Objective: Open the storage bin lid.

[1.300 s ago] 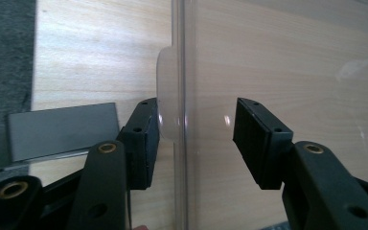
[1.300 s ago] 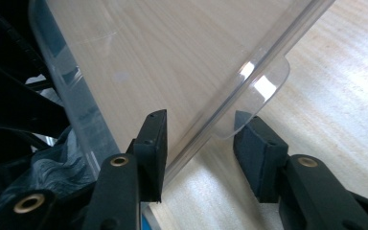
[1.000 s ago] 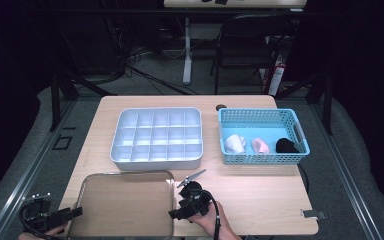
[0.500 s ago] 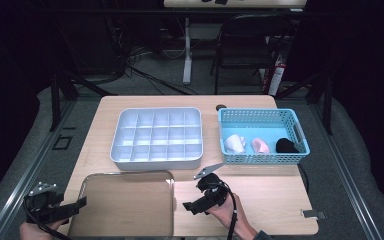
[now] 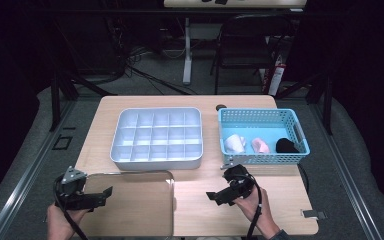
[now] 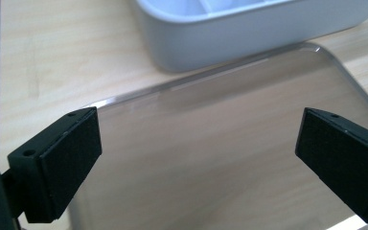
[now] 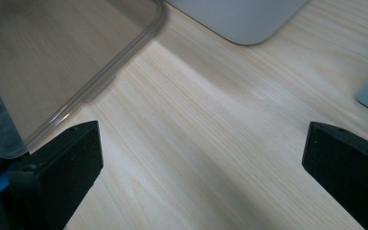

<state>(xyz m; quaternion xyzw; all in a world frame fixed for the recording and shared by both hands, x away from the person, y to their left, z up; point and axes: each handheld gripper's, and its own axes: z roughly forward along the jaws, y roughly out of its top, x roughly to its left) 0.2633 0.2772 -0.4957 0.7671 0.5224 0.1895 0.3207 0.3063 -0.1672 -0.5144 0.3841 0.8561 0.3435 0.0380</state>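
Table lit from above, surroundings near black.
High view soft, low detail; floor and background lost in dark. Clear lid throws a glare streak along its rim. Both gripper views: near jaws blurred, wood grain fairly sharp, soft shadow band across the table.

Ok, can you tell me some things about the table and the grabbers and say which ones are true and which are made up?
1. The clear lid lies flat on the table, in front of the white divided box. True.
2. The left gripper is squeezing the lid. False: its jaws stand open with nothing between them.
3. The blue basket holds three small things. True: white, pink and black.
4. The right gripper is inside the basket. False: it is open, above bare table.
5. The divided box is full. False: its compartments look empty.
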